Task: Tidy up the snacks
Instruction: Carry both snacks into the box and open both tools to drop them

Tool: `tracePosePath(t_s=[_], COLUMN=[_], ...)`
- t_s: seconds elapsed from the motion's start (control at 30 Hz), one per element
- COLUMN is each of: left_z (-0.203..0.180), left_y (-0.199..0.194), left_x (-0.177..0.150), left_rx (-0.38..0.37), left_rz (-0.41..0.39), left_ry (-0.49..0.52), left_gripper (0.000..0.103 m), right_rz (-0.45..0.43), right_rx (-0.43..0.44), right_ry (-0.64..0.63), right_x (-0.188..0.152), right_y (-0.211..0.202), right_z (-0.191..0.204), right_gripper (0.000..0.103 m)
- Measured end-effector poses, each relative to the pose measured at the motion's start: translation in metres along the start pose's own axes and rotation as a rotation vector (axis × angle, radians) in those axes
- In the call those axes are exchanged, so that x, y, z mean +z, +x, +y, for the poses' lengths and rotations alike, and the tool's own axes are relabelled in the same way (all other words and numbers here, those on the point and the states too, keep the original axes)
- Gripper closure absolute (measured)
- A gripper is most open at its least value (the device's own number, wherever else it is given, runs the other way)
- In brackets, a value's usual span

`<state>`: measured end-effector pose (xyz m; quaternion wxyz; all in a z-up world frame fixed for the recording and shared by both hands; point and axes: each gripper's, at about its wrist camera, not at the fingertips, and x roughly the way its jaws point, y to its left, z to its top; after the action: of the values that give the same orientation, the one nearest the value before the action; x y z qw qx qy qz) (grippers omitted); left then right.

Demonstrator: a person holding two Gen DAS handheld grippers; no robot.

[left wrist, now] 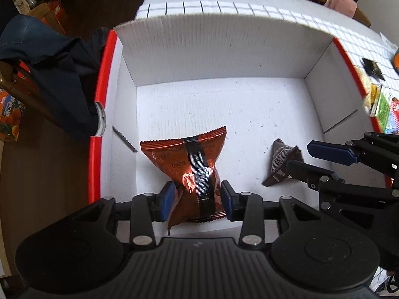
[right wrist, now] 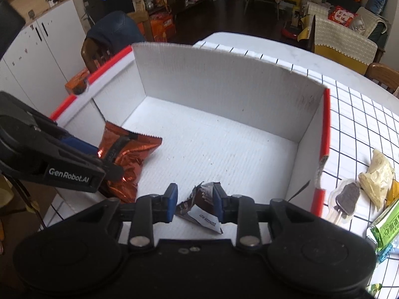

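A white cardboard box (left wrist: 214,54) with red rims stands on the table. My left gripper (left wrist: 197,196) is shut on a copper-orange Oreo packet (left wrist: 189,159) and holds it low inside the box, near the front left. It also shows in the right wrist view (right wrist: 127,157). My right gripper (right wrist: 194,201) has its jaws around a small dark brown wrapper (right wrist: 199,204) on the box floor at the front right; the right pad touches it, a gap shows at the left pad. The wrapper also shows in the left wrist view (left wrist: 281,162).
Several loose snacks lie on the checked tablecloth right of the box: a pale yellow packet (right wrist: 376,174), a dark ice-cream-shaped treat (right wrist: 346,196) and a green packet (right wrist: 386,226). A chair with dark blue cloth (left wrist: 49,62) stands left of the box.
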<state>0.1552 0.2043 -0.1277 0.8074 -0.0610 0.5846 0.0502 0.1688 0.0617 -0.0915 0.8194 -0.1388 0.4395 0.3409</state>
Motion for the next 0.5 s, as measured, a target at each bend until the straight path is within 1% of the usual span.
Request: tracePosePath(t_s=[0.13, 0.2, 0.27, 0.37, 0.43, 0.5], left_z=[-0.001, -0.001, -0.002, -0.004, -0.006, -0.011], left_y=[-0.019, -0.031, -0.042, -0.059, -0.070, -0.080], left_x=[-0.004, -0.008, -0.011, -0.018, -0.021, -0.025], left_rx=[-0.017, -0.025, -0.031, -0.046, -0.057, -0.063], left_rz=[-0.062, -0.108, -0.152, -0.211, -0.247, -0.279], left_ry=[-0.010, -0.021, -0.023, -0.029, -0.027, -0.021], left_gripper=[0.050, 0.047, 0.046, 0.039, 0.037, 0.035], right_rz=[-0.030, -0.051, -0.073, -0.107, -0.132, -0.156], right_rx=[0.010, 0.012, 0.023, 0.025, 0.026, 0.021], right_ry=[0.045, 0.064, 0.081, 0.092, 0.103, 0.116], right_x=[0.002, 0.003, 0.003, 0.000, -0.002, -0.005], right_y=[-0.015, -0.024, -0.035, -0.052, -0.063, -0.075], right_z=[-0.004, -0.005, -0.004, -0.002, -0.002, -0.003], right_gripper=[0.071, 0.071, 0.071, 0.068, 0.059, 0.053])
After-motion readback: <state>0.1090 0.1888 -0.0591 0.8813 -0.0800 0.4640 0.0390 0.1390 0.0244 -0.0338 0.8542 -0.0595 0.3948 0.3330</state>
